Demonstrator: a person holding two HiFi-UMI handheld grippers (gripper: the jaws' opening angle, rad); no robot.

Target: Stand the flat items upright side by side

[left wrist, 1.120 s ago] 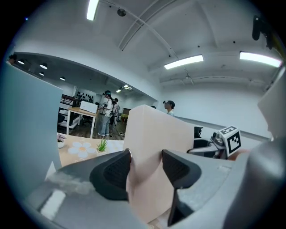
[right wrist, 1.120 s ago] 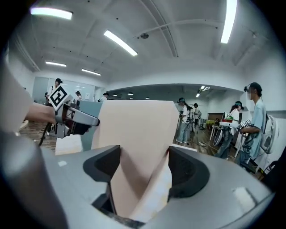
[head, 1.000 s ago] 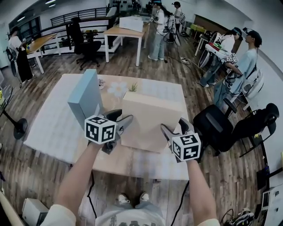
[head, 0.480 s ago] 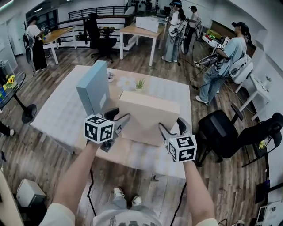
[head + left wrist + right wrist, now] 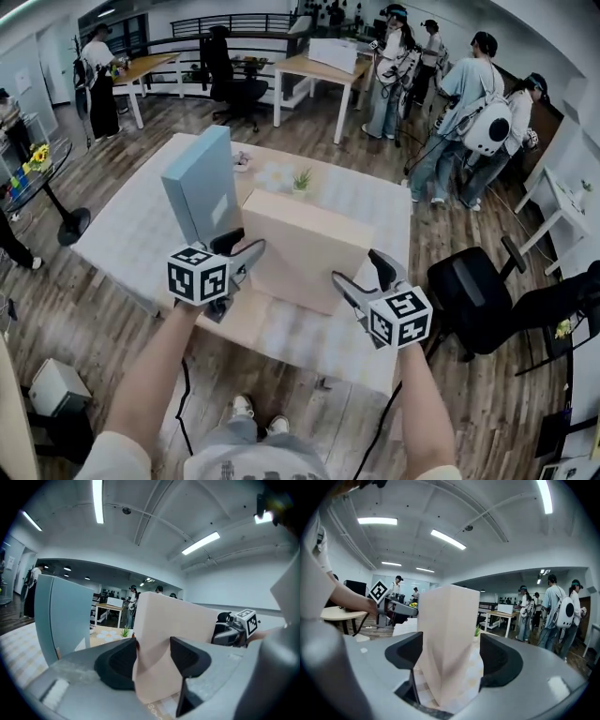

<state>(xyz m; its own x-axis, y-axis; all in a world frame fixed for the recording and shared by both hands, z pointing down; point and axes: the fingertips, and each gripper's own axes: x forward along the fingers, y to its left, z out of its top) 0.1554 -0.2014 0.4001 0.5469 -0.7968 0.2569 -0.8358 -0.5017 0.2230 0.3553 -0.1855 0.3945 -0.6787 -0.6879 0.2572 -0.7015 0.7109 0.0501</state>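
Observation:
A large beige box (image 5: 305, 248) stands on its long edge at the middle of the table (image 5: 122, 244), its broad face toward me. To its left, a blue box (image 5: 199, 183) stands upright with a gap between them. My left gripper (image 5: 242, 248) is shut on the beige box's near left corner, and the box (image 5: 178, 630) fills the space between its pads. My right gripper (image 5: 361, 272) straddles the near right corner. Its jaws are opening, and the box (image 5: 447, 634) stands between them with a gap on each side.
A small potted plant (image 5: 301, 178) and white flower-shaped pieces sit on the table behind the boxes. A black office chair (image 5: 478, 295) stands close to the table's right side. Several people (image 5: 469, 103) stand at the back right, near other desks.
The beige box has tipped up from a leaning pose to nearly upright. My right gripper's jaws have spread away from it. The left gripper keeps its hold.

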